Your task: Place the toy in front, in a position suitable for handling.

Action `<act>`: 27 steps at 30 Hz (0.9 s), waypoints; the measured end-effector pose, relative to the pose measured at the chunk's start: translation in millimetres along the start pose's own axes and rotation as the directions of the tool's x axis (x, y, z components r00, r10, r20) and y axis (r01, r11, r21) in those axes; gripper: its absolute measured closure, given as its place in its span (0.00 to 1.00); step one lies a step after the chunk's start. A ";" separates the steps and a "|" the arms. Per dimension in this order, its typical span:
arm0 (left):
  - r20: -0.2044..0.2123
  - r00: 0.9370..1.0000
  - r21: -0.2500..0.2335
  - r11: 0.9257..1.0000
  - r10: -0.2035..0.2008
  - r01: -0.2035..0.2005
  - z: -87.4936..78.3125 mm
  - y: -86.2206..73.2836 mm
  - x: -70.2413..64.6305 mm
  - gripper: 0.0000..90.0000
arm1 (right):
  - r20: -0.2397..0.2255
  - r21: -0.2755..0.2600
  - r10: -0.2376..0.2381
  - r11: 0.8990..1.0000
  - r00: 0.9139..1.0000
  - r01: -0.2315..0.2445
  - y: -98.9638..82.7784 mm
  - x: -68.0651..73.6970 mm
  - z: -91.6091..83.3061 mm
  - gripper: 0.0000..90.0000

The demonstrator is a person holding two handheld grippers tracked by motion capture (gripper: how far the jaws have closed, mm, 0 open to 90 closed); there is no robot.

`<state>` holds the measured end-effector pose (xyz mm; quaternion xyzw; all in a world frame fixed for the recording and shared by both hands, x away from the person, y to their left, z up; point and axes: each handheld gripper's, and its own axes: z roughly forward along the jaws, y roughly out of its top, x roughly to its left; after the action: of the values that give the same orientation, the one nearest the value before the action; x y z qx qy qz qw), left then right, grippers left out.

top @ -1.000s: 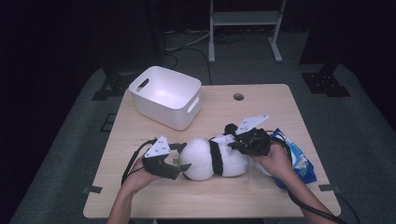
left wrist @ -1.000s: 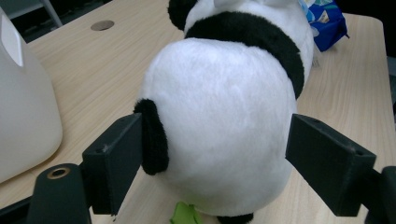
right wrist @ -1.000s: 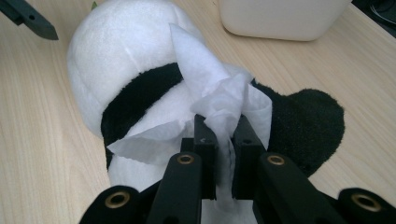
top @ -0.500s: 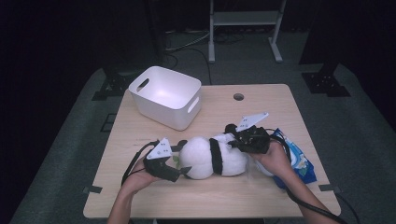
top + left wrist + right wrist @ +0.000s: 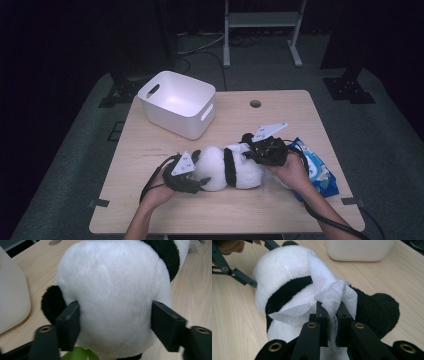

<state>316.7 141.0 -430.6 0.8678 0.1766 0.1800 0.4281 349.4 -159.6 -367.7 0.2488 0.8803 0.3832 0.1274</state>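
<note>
Panda plush lies on its side near the front-middle of the table, white with black band, ears and limbs, soft fluffy pile; a bit of green shows under it in the left gripper view

Left to right:
- white bin back left, apart from the plush
- left gripper at the plush's left end; jaws have just been closing, now part open with both pads pressing into the white round end, fur bulging between them
- right gripper on top of the plush's right half; jaws nearly shut, pinching a white wipe that drapes over the body
- blue wipe pack right of the plush, partly under the right hand

Risks, my read:
- left grip is on squashy stuffing only, so the plush could squirm or roll out once the wipe drags across it
- wipe is held by a thin bunched fold; a hard stroke could pull it free or tear it
- pile may snag the wipe, so it bunches instead of sliding
</note>
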 end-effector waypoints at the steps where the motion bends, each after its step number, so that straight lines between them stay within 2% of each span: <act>1: 0.002 1.000 -0.008 1.000 -0.005 0.005 0.0 -0.8 0.2 0.40 | 0.000 -0.004 0.001 1.000 1.000 -0.001 0.1 0.2 -0.7 0.92; 3: 0.003 1.000 -0.005 1.000 -0.007 0.007 -1.1 -1.0 1.3 0.46 | -0.002 -0.017 -0.007 1.000 1.000 0.006 2.3 2.6 -4.7 0.92; 6: 0.018 1.000 -0.006 1.000 -0.026 0.026 -2.3 -1.0 1.8 0.49 | -0.012 -0.039 -0.018 0.999 1.000 0.018 6.6 6.7 -11.3 0.92; 8: 0.032 0.998 -0.014 0.999 -0.046 0.046 -2.2 -0.5 2.7 0.50 | -0.043 -0.048 -0.025 0.999 0.999 0.023 9.6 12.0 -14.4 0.92; 12: 0.069 0.995 -0.016 0.998 -0.067 0.068 -2.8 0.1 3.4 0.51 | -0.072 -0.009 -0.110 0.994 0.991 0.109 14.9 31.5 -9.4 0.92; 14: 0.090 0.993 -0.008 0.997 -0.071 0.072 -4.2 0.9 3.4 0.51 | -0.086 0.005 -0.130 0.991 0.988 0.130 15.5 38.9 -5.8 0.92; 22: 0.184 0.981 0.015 0.998 -0.069 0.067 -9.0 2.6 2.3 0.52 | -0.124 0.030 -0.166 0.985 0.978 0.171 18.9 54.4 -1.3 0.91; 27: 0.242 0.968 0.035 0.997 -0.069 0.062 -13.6 1.6 3.8 0.52 | -0.142 0.032 -0.172 0.984 0.975 0.178 19.9 56.2 -6.2 0.91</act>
<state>313.9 151.1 -421.0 0.8827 0.1541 0.0559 0.4403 306.2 -121.7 -350.6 0.1459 0.9138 0.3672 0.0937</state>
